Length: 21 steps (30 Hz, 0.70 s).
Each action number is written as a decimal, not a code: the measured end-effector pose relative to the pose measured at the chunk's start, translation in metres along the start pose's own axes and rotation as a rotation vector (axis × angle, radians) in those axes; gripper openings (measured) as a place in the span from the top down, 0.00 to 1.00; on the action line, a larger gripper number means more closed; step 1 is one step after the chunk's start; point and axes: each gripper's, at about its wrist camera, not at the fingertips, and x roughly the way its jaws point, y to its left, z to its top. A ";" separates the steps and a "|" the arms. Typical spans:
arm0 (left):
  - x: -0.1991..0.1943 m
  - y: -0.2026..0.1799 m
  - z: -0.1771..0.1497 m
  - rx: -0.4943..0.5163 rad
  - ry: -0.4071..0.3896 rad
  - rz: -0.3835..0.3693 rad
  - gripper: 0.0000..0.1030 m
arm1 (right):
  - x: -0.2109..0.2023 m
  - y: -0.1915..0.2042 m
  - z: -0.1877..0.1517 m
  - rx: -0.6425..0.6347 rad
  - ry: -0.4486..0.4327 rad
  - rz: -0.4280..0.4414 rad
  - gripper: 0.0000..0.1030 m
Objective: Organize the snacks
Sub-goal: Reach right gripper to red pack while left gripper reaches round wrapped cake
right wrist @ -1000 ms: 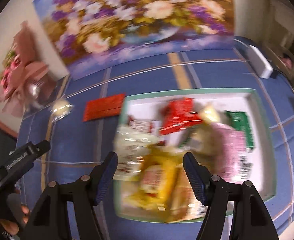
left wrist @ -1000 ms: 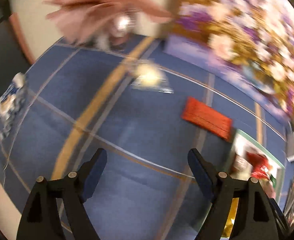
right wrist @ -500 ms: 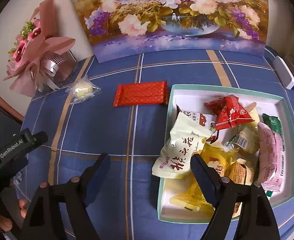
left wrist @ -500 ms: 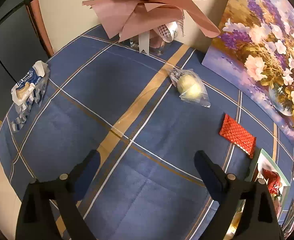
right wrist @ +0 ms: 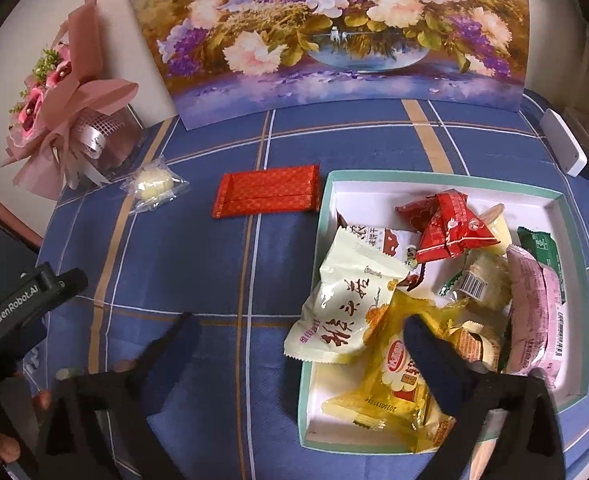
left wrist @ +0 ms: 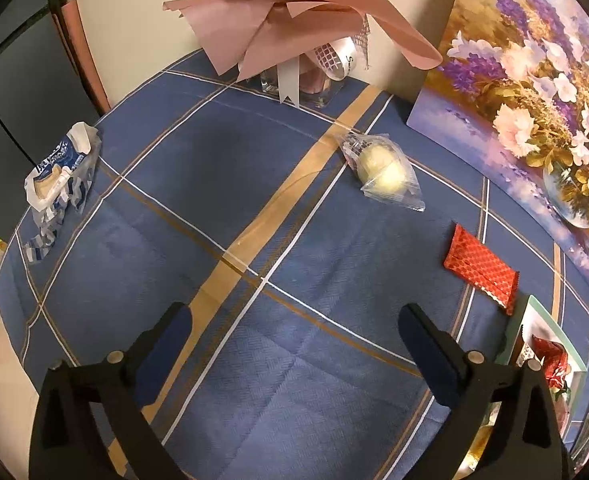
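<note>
Nearest, the left gripper [left wrist: 292, 322] and right gripper [right wrist: 300, 330] are both opening wide above the blue plaid tablecloth [left wrist: 182, 184], nothing between their jaws. Beyond, the mint-rimmed tray [right wrist: 446, 178] holds heaped snack packets. Left of it the red wafer bar [right wrist: 266, 196] lies flat, long axis across, then the clear-wrapped pastry [right wrist: 154, 184], bouquet [right wrist: 66, 108] and flower painting [right wrist: 334, 28] behind.

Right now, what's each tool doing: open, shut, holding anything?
Left tool: jaws opening wide, nothing between them, only tablecloth below.
Right tool: jaws opening wide, holding nothing, above the tray edge.
</note>
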 end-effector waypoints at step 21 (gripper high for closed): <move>0.003 -0.006 -0.002 0.018 0.005 -0.008 0.00 | 0.003 -0.006 0.000 -0.001 0.008 0.006 0.00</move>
